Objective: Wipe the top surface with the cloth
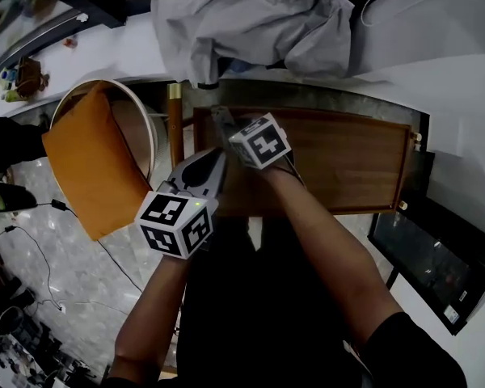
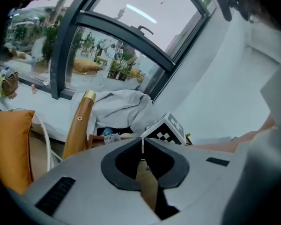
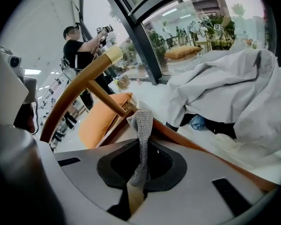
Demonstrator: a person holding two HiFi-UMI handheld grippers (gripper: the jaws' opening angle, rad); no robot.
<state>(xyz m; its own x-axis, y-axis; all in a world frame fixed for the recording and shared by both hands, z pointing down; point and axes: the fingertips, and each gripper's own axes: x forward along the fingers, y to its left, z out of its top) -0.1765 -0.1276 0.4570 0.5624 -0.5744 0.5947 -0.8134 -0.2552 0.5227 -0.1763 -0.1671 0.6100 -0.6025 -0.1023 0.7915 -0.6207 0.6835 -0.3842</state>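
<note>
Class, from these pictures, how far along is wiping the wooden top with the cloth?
Done: the cloth is pinched in the right gripper. In hand: it hangs over the left end of the wooden top; left gripper shut, empty. Left: the wiping; no wiped streak shows.

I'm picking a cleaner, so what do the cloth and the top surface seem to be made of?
The cloth looks like grey knitted or waffle-weave fabric, matte: a coarse mesh texture shows on it. The top surface looks like brown wood or veneer: streaky grain, with a smooth, low-sheen finish.
</note>
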